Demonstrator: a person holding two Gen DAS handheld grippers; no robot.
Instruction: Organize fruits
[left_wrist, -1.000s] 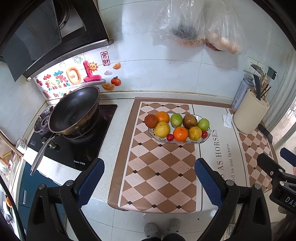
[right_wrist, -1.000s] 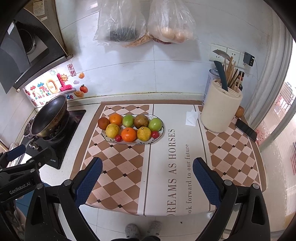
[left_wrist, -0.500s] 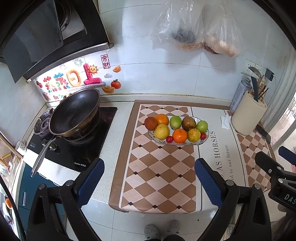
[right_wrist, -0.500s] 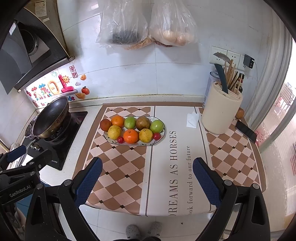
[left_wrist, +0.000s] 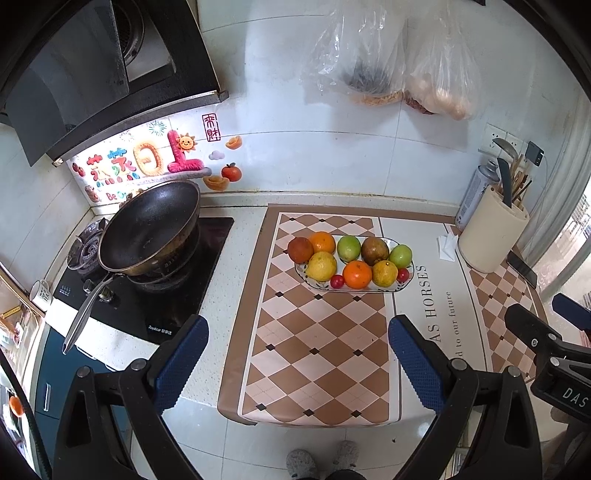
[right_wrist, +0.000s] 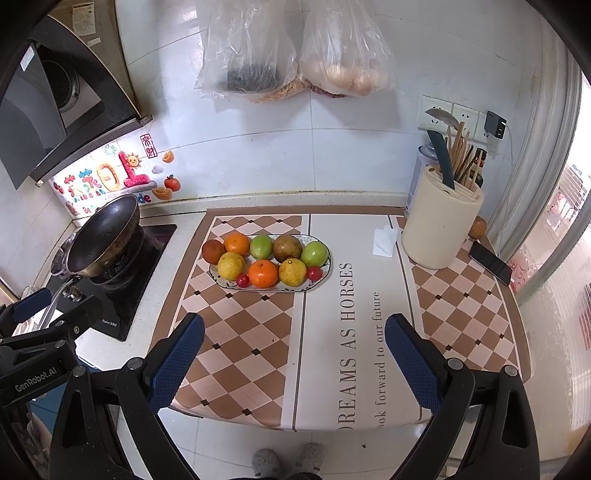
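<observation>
Fruits (left_wrist: 352, 258) on plate (left_wrist: 405, 283) unmoved; both tongs (left_wrist: 295, 352) (right_wrist: 293, 349) spread empty, backed farther off.

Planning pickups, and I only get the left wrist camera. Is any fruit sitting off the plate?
Observer: Yes. One orange fruit sits partly hidden behind the cream utensil holder, at its far right side.
Operator: Is the right gripper carrying anything?
Observer: No. The right gripper is open and empty, above the near edge of the mat.
</observation>
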